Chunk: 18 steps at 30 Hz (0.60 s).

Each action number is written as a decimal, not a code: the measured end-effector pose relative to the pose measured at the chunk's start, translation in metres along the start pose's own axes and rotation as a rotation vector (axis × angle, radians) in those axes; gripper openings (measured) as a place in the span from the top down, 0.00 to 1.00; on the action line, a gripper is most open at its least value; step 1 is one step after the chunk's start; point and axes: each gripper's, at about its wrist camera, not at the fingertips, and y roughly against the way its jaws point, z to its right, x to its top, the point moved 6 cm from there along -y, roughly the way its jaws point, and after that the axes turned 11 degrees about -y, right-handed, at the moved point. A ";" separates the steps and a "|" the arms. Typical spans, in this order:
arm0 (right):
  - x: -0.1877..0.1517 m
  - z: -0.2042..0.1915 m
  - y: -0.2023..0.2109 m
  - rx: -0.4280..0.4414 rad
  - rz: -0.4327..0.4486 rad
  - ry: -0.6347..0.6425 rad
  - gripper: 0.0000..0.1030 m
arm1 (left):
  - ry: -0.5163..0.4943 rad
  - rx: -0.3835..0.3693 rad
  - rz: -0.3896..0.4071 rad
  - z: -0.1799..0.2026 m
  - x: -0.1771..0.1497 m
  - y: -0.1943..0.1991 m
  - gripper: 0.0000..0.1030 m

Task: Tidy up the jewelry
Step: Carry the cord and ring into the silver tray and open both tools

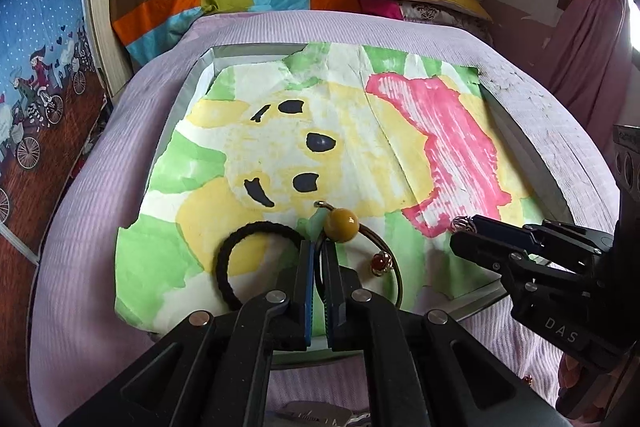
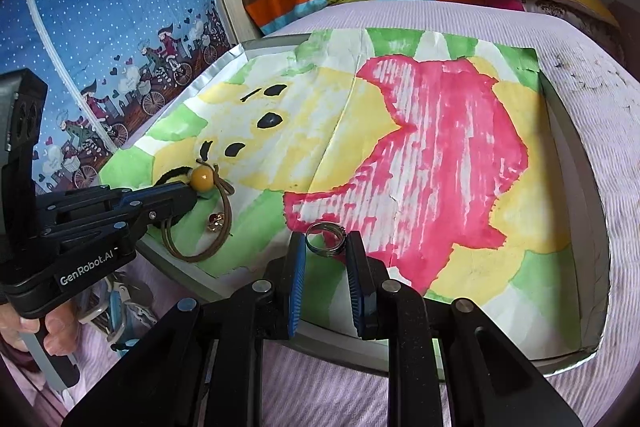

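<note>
Bed (image 1: 100, 211) under lavender cover fills both views; your shallow grey tray (image 2: 576, 155) sits on it, lined with a painted paper sheet (image 1: 360, 131) in yellow, pink and green. The sheet likely serves as the sorting surface, keeping small pieces visible and off the fabric.

Left tongs (image 1: 317, 247), lower centre of the left wrist view: narrow, nearly closed, apparently pinched on the brown elastic hair tie (image 2: 222, 223) just below its mustard bead (image 1: 340, 223). You hold it by the cord, probably because the round bead would slip from flat pads. The tie's loop trails onto the paper, a small red charm (image 1: 380, 262) lying on it. A black hair band (image 1: 240, 251) lies just beside the left finger, touching the paper, not held.

Right tongs (image 2: 326, 247), lower centre of the right wrist view: parted moderately, straddling a silver ring (image 2: 325, 242) at the pink patch's lower edge. The ring sits between the pads; whether they touch it, I cannot tell. It appears to rest on the paper, so either a grasp or a release is in hand.
</note>
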 end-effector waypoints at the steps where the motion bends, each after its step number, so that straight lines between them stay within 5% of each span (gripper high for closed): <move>1: -0.001 0.001 0.002 0.007 0.006 -0.006 0.82 | 0.003 0.004 -0.002 -0.001 -0.001 0.000 0.95; 5: -0.005 0.005 0.012 0.025 0.062 -0.026 0.73 | 0.015 0.011 0.028 -0.004 -0.004 0.007 0.90; 9: -0.006 0.008 0.024 0.034 0.120 -0.032 0.70 | 0.024 0.012 0.079 -0.006 -0.008 0.018 0.58; 14: -0.008 0.007 0.055 0.037 0.233 -0.011 0.55 | 0.045 0.019 0.161 -0.008 -0.011 0.037 0.50; 18: -0.012 0.004 0.083 0.035 0.330 0.007 0.43 | 0.043 0.054 0.251 -0.007 -0.015 0.059 0.29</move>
